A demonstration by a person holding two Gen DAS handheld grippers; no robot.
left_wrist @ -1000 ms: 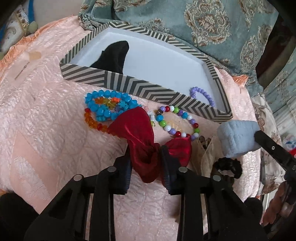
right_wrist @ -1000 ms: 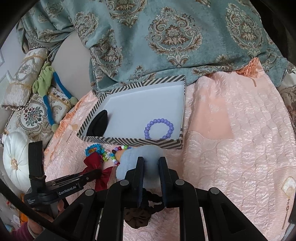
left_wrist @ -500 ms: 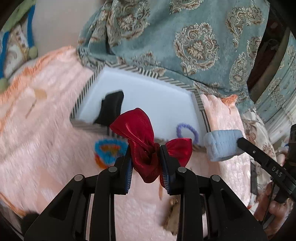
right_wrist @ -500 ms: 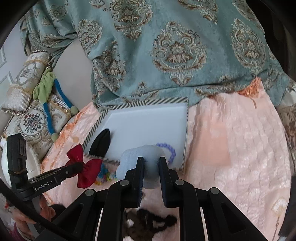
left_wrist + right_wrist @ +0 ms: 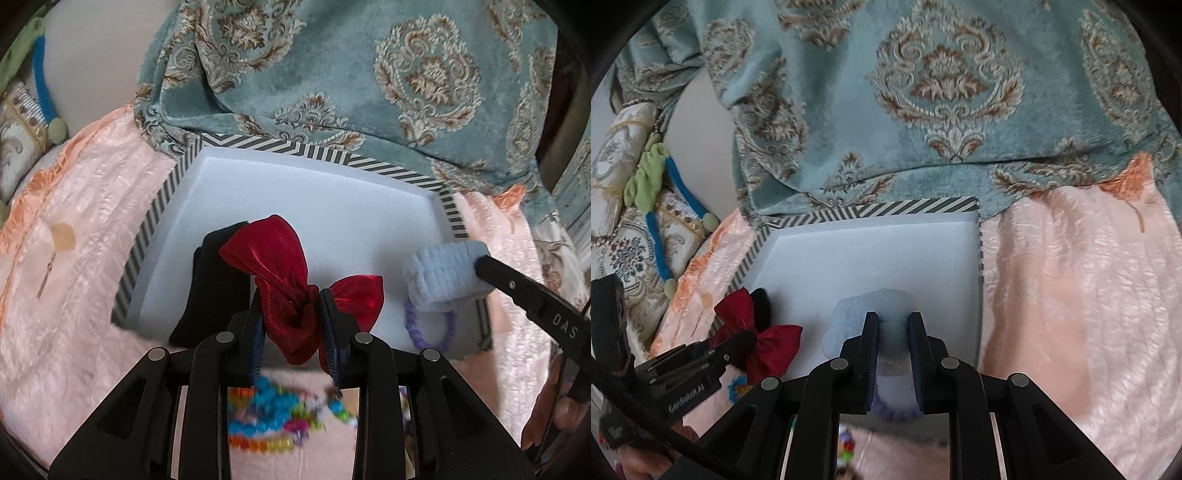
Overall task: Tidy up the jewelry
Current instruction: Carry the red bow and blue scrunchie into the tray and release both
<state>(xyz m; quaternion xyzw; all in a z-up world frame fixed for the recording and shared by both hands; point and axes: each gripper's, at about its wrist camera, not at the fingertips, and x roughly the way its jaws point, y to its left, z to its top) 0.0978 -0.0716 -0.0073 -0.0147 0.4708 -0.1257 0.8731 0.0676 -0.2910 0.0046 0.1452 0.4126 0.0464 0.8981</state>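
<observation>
Carrying both items over the box [image 5: 173, 192] for deposit: left gripper [image 5: 291, 310] clenches the bow [image 5: 280, 266] at its knot; right gripper [image 5: 893, 354] pinches the scrunchie [image 5: 849, 325].

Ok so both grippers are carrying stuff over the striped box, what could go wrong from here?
The left gripper pinches the red bow only at its knot, so it may slip or snag on release. The right gripper hangs the blue scrunchie above the purple bracelet; dropped there, it could cover it. The two grippers could also collide over the box.
</observation>
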